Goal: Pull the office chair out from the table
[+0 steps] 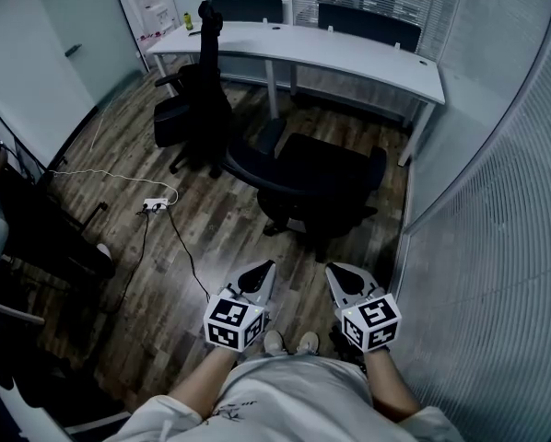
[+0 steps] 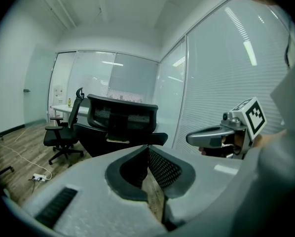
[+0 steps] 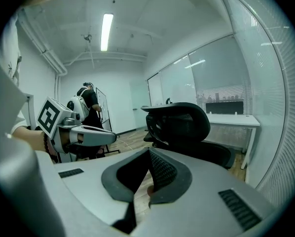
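Observation:
A black office chair (image 1: 317, 182) stands on the wood floor a little way in front of the white table (image 1: 349, 58), its mesh back toward me (image 2: 122, 120) (image 3: 182, 125). My left gripper (image 1: 262, 270) and right gripper (image 1: 337, 272) hover side by side near my body, short of the chair and touching nothing. Both are shut and empty: in the left gripper view the jaws (image 2: 147, 152) meet with only floor behind them, and the same holds in the right gripper view (image 3: 148, 154). Each gripper sees the other (image 2: 192, 138) (image 3: 110, 136).
A second black chair (image 1: 197, 109) with a tall back stands at the table's left end. A power strip (image 1: 156, 204) and its cables lie on the floor at left. A glass partition (image 1: 497, 201) runs close along my right. Dark equipment (image 1: 36, 228) crowds the left.

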Demonstrator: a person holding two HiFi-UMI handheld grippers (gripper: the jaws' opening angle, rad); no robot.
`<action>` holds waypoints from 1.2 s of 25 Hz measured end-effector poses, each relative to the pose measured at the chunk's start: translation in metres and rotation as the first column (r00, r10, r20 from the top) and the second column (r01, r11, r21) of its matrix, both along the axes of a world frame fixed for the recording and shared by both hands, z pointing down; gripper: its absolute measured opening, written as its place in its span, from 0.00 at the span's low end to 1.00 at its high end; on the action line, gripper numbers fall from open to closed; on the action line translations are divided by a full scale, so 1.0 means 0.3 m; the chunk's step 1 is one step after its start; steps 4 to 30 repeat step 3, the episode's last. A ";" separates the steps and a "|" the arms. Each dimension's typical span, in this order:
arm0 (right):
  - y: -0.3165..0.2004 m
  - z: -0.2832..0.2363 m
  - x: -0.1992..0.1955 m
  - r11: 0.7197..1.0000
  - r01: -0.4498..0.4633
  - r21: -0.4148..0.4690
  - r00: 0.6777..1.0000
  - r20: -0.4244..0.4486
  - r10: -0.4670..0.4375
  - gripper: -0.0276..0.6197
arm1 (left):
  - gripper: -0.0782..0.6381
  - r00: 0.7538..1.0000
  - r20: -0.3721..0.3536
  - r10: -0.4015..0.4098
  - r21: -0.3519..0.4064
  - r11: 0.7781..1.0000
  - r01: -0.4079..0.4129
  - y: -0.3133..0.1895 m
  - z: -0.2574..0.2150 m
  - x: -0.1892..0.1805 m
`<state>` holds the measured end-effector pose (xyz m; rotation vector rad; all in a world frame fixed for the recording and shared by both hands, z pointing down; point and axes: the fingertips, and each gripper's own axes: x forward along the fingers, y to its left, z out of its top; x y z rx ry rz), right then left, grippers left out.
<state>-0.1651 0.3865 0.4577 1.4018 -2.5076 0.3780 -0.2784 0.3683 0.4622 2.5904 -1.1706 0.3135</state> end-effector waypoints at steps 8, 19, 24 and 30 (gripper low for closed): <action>-0.004 0.000 -0.011 1.000 0.005 0.001 1.000 0.004 -0.005 0.05 | 0.12 1.000 0.001 0.001 -0.004 1.000 -0.001 0.001 0.009 -0.008; -0.004 0.000 -0.011 1.000 0.005 0.001 1.000 0.004 -0.005 0.05 | 0.12 1.000 0.001 0.001 -0.004 1.000 -0.001 0.001 0.009 -0.008; -0.004 0.000 -0.011 1.000 0.005 0.001 1.000 0.004 -0.005 0.05 | 0.12 1.000 0.001 0.001 -0.004 1.000 -0.001 0.001 0.009 -0.008; -0.004 0.000 -0.011 1.000 0.005 0.001 1.000 0.004 -0.005 0.05 | 0.12 1.000 0.001 0.001 -0.004 1.000 -0.001 0.001 0.009 -0.008</action>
